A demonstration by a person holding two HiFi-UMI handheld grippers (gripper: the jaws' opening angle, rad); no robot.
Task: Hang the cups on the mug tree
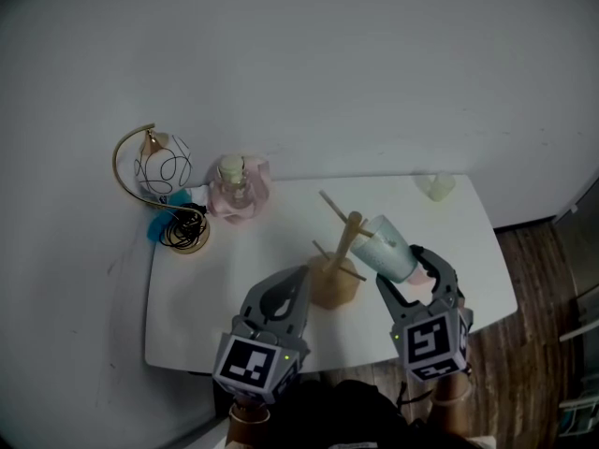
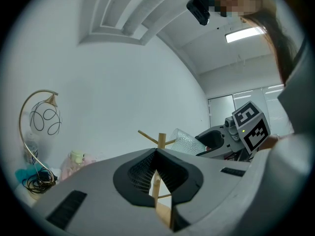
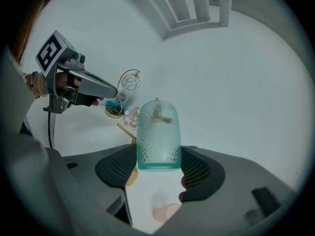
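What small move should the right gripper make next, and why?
Probably ease the cup forward and down over an upper peg of the mug tree. The right gripper is shut on the cup, which is tilted right beside the tree's top and not yet hanging.

a pale teal, dimple-patterned cup (image 3: 157, 134), a light tan wooden mug tree (image 1: 332, 283), a white table (image 1: 234, 283).

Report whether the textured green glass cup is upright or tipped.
Tipped: the textured green glass cup lies slanted between the right hand-held gripper's jaws.
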